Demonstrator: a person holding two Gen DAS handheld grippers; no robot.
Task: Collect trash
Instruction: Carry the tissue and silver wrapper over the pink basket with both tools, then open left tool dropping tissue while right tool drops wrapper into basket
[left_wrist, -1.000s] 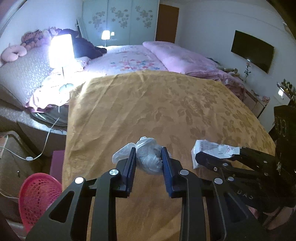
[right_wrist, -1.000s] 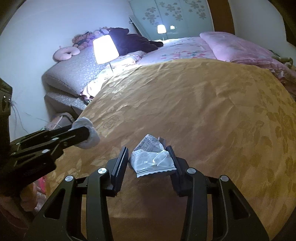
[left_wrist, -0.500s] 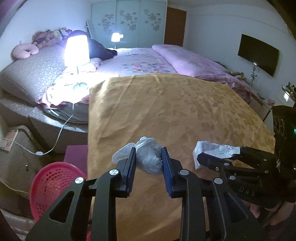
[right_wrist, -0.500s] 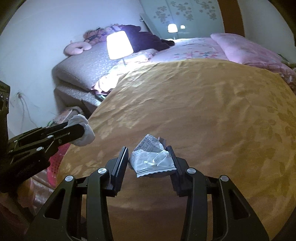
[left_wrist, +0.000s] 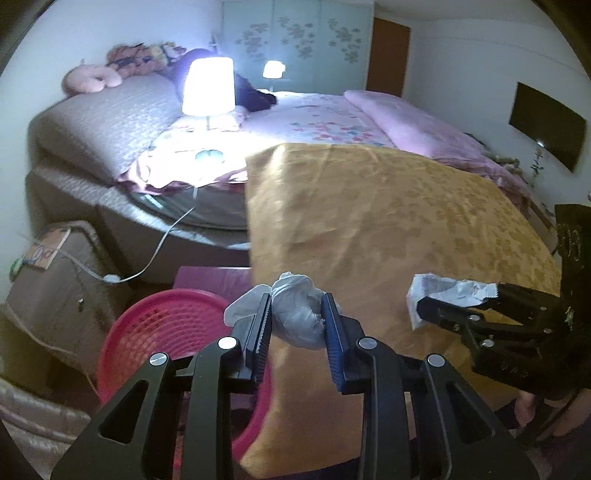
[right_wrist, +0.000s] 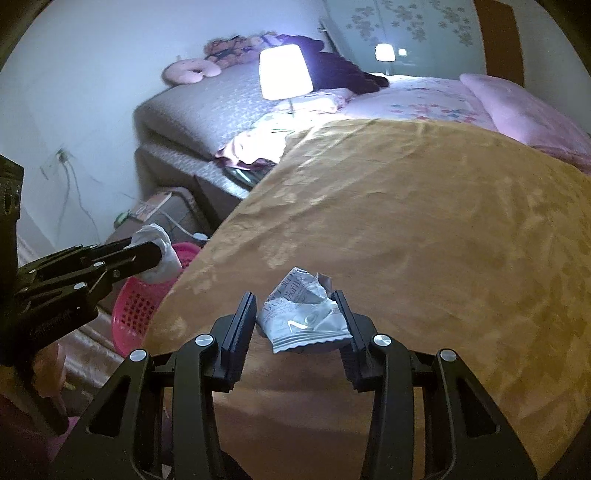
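A home bedroom: bed (left_wrist: 332, 122), lit lamp (left_wrist: 208, 86), wardrobe (left_wrist: 295, 40).

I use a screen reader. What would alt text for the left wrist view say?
The left gripper clamps a crumpled white wad beside a gold bedspread, above a pink basket. At right, the right gripper holds a wrapper.

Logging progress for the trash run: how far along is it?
Done: both pieces are off the gold bedspread. In hand: left gripper clamps the crumpled white wad; right gripper clamps the printed wrapper. Left: neither is in the pink basket beside the bed yet.
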